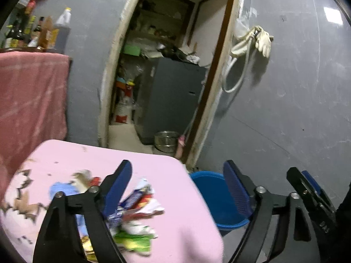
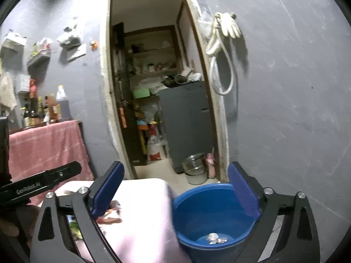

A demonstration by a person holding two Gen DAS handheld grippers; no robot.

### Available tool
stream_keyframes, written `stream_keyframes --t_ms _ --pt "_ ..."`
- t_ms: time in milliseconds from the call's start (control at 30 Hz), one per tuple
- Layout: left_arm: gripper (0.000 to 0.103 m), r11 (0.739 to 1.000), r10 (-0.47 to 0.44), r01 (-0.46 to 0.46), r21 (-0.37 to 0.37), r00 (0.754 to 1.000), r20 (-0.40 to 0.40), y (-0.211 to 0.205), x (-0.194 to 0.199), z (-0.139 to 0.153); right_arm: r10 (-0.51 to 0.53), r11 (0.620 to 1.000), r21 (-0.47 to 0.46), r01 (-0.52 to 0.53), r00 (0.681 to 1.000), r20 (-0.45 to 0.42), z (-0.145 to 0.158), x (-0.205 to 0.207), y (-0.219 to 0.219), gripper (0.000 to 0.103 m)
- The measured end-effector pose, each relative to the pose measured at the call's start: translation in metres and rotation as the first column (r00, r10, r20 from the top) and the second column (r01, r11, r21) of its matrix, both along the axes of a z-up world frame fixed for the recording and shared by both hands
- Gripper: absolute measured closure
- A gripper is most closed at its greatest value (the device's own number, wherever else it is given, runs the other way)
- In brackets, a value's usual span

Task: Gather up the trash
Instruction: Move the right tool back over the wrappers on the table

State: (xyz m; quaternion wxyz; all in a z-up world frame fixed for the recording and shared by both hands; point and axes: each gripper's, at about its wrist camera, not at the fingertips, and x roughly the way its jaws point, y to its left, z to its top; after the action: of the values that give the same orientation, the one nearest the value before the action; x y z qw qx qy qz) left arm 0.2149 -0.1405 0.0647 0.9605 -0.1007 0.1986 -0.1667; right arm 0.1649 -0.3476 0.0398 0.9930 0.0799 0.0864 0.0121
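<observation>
The grey painted wall (image 2: 285, 109) with its open doorway (image 2: 153, 87) filled most of what you faced, and a pair of pale work gloves (image 1: 264, 40) hung beside the frame, out of the way of the job. Below it stood the pink-covered surface (image 1: 175, 186), which carried the litter you were there to clear. Just beside its edge, on the floor, sat the round blue plastic bucket (image 2: 197, 217); I judge you kept it there so that each piece needed only a short carry off the edge. A few crumpled silvery scraps (image 2: 216, 239) already lay at its bottom, so some of the work was done.

Your left hand-held gripper (image 1: 177, 188) was spread wide with nothing between its blue pads, raised above the loose heap of coloured wrappers and packets (image 1: 136, 219) on the cloth. Your right hand-held gripper (image 2: 175, 188) was likewise wide and empty, hanging over the near rim of the bucket, where a drop would land inside. Most of the trash remained on the surface, so by my reckoning the next piece would come from that heap.
</observation>
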Motion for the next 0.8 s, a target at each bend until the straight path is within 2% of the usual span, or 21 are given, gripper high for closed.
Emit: stream_keyframes --t_ms 200,433,667,800 --pt "0.013 0.998 0.066 -0.066 -0.013 0.997 0.028 0.039 -0.031 0.003 0.048 0.999 -0.024 -0.047 0.998 0.033 0.009 -0.017 0.033 0.000" --pt "0.009 0.989 0.149 -0.150 0.011 0.988 0.050 0.081 -0.062 0.002 0.096 0.995 -0.043 -0.093 0.992 0.076 0.012 -0.034 0.068 0.000" --pt "0.008 0.970 0.235 -0.238 0.052 0.970 0.056 0.119 -0.085 -0.015 0.167 0.985 -0.056 -0.162 0.982 0.089 0.003 -0.042 0.100 0.000" --pt "0.007 0.962 0.264 -0.265 0.065 0.964 0.020 0.136 -0.092 -0.030 0.199 0.978 -0.070 -0.195 0.978 0.060 -0.006 -0.040 0.116 0.000"
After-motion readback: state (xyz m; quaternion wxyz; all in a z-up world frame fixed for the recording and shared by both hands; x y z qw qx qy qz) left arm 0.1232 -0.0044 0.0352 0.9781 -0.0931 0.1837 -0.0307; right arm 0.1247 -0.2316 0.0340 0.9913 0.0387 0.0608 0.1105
